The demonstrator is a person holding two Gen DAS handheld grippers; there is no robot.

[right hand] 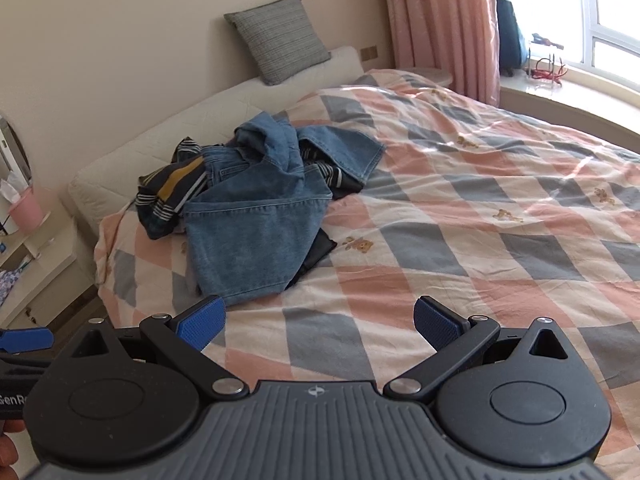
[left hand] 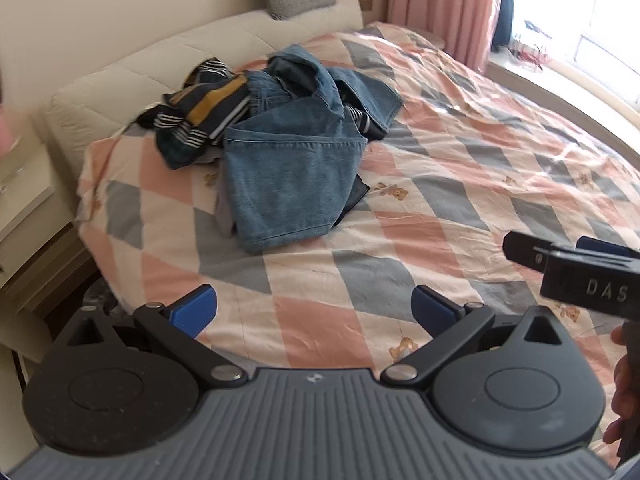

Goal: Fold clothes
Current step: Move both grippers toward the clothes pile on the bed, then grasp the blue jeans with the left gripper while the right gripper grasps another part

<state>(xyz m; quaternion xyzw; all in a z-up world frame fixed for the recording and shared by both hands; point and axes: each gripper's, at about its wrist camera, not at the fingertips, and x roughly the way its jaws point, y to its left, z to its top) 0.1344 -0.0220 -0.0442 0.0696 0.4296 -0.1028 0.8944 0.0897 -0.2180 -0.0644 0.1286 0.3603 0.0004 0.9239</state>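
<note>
The left gripper [left hand: 314,312] sits nearest the lens, its blue pads spread wide with nothing between them, hovering over the near edge of the bed [left hand: 460,184]. The right gripper [right hand: 320,324] is just beside it, jaws likewise wide apart and empty. The bed, under a pink, grey and cream diamond quilt, fills both views. The clothes lie in a heap near the headboard [right hand: 132,160], well apart from both grippers: blue jeans [left hand: 288,176] on top, a dark striped garment [left hand: 200,116] crumpled behind them. A grey cushion [right hand: 280,40] leans on the wall above the headboard.
</note>
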